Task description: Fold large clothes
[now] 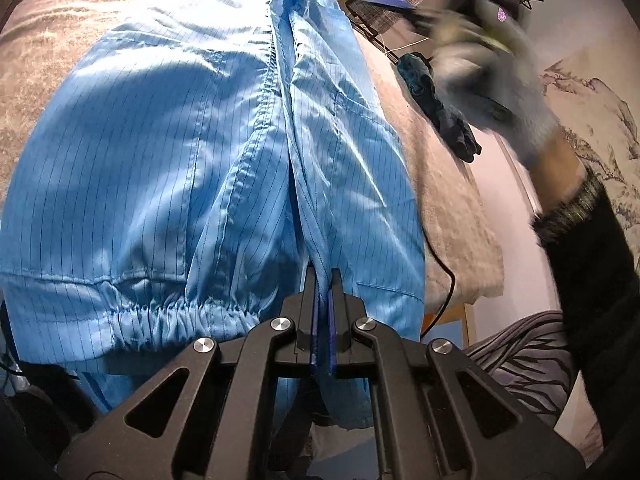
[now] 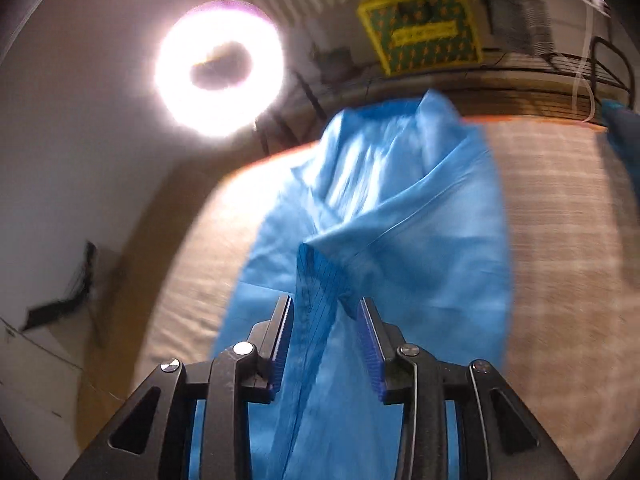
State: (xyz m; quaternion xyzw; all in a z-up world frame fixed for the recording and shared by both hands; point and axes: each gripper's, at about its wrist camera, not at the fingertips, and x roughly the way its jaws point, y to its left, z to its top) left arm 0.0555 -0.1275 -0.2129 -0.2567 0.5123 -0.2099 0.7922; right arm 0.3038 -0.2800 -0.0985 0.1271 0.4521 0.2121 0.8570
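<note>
A large light-blue pinstriped garment [image 1: 180, 152] lies spread over a beige-covered surface [image 1: 448, 184]. My left gripper [image 1: 323, 280] is shut on a fold of the garment near its elastic hem. In the right wrist view the same blue garment [image 2: 400, 216] drapes toward the camera. My right gripper [image 2: 325, 312] has its jaws apart with a bunch of the blue fabric running between them; the view is motion-blurred. The right gripper and gloved hand show blurred at the upper right of the left wrist view [image 1: 480, 48].
A dark teal cloth [image 1: 436, 104] lies on the beige cover at the right. A black cable [image 1: 444, 276] hangs at the cover's edge. A wire rack [image 1: 384, 8] and a yellow-green box [image 2: 424, 28] stand behind. A bright ring light [image 2: 220, 68] shines at the left.
</note>
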